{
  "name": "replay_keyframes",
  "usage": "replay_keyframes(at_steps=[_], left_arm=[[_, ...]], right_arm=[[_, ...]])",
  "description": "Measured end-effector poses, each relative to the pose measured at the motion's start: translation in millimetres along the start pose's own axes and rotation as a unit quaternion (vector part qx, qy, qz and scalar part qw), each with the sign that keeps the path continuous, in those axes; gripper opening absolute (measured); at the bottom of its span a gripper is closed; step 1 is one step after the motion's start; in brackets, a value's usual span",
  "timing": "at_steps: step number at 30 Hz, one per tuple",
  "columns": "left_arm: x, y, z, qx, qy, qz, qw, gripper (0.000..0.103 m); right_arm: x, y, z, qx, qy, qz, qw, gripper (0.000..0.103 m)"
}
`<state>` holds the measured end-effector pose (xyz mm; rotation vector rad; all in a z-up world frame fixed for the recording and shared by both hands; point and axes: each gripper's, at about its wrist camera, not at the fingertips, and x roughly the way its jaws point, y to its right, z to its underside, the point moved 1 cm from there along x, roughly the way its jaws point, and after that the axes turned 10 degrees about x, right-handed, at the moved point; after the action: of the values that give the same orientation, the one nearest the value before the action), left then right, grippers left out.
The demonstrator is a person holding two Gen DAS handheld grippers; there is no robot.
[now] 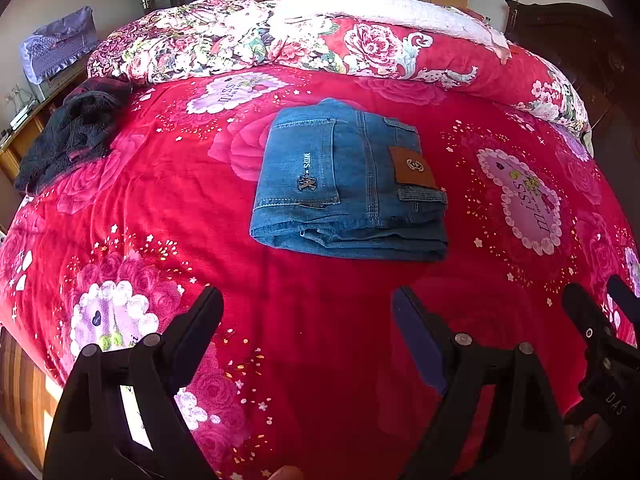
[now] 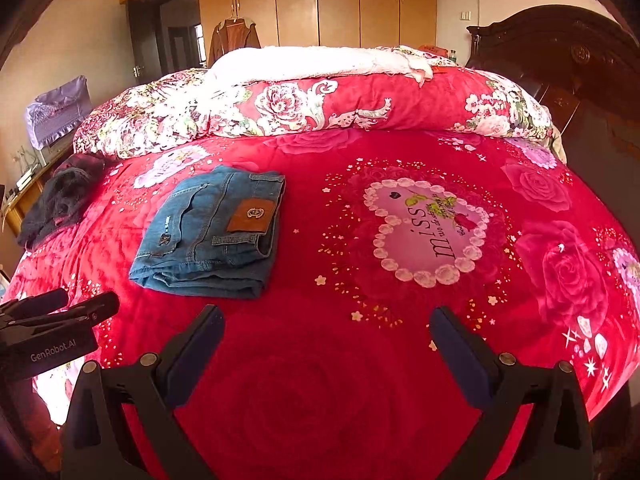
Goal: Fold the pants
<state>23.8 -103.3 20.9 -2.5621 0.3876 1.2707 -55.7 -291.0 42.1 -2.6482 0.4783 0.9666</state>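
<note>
Hovering over the red bedspread (image 1: 320, 340), I kept my left gripper (image 1: 308, 308) and right gripper (image 2: 326, 326) spread, both empty; the folded jeans (image 1: 348, 184) lay ahead, well apart from all 4 fingers.

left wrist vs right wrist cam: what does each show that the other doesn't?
Left wrist only: the pocket side of the folded jeans nearly head-on, and a fingertip at the bottom edge. Right wrist only: the full wardrobe doors and the whole pink heart print. Both share: the jeans lying folded on the red blanket, the dark garment at the left edge, the rolled quilt behind, and both claws, left claw and right claw, open and empty.
</note>
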Motion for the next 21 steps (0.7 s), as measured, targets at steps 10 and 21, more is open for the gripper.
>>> replay_keyframes(at_steps=[10, 21], left_arm=[[7, 8, 14, 0.016, -0.006, 0.004, 0.9998, 0.087], [8, 21, 18, 0.03, -0.011, 0.017, 0.9993, 0.087]], right_arm=[[0, 2, 6, -0.01, 0.01, 0.005, 1.0, 0.103], [4, 14, 12, -0.004, 0.001, 0.013, 1.0, 0.103]])
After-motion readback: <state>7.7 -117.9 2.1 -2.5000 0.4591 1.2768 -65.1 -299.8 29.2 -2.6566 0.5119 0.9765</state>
